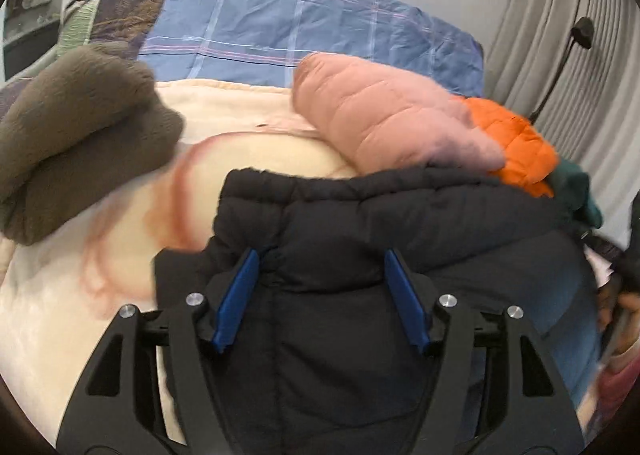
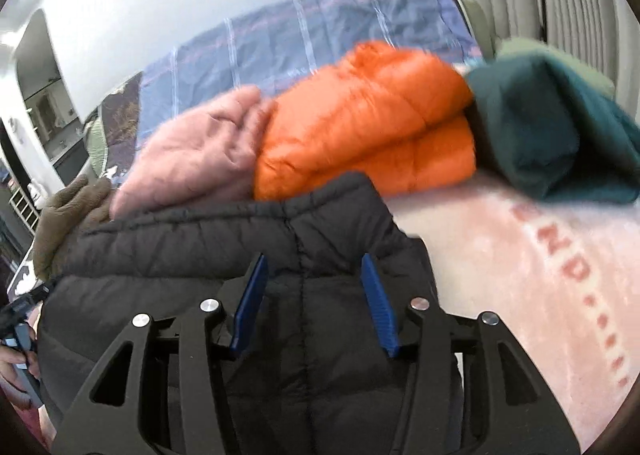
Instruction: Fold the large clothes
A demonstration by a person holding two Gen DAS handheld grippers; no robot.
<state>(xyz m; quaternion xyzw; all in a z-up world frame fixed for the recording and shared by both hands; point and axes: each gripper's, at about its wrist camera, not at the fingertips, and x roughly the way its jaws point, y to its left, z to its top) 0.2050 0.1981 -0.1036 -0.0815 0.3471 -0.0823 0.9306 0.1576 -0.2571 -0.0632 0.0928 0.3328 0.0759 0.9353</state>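
Observation:
A black puffer jacket (image 1: 360, 239) lies on a cream and pink blanket (image 1: 80, 315) on the bed; it also shows in the right wrist view (image 2: 224, 251). My left gripper (image 1: 322, 259) is open, its blue pads spread above the jacket's left part. My right gripper (image 2: 314, 263) is open above the jacket's right part, pads apart on either side of a seam. I cannot tell whether the pads touch the fabric. Both views are blurred by motion.
Folded clothes lie beyond the jacket: a brown fleece (image 1: 76, 127), a pink puffer (image 1: 384, 115), an orange puffer (image 2: 368, 115) and a dark green garment (image 2: 560, 127). A blue plaid sheet (image 1: 300, 27) covers the far bed. Grey curtains (image 1: 560, 35) hang at the right.

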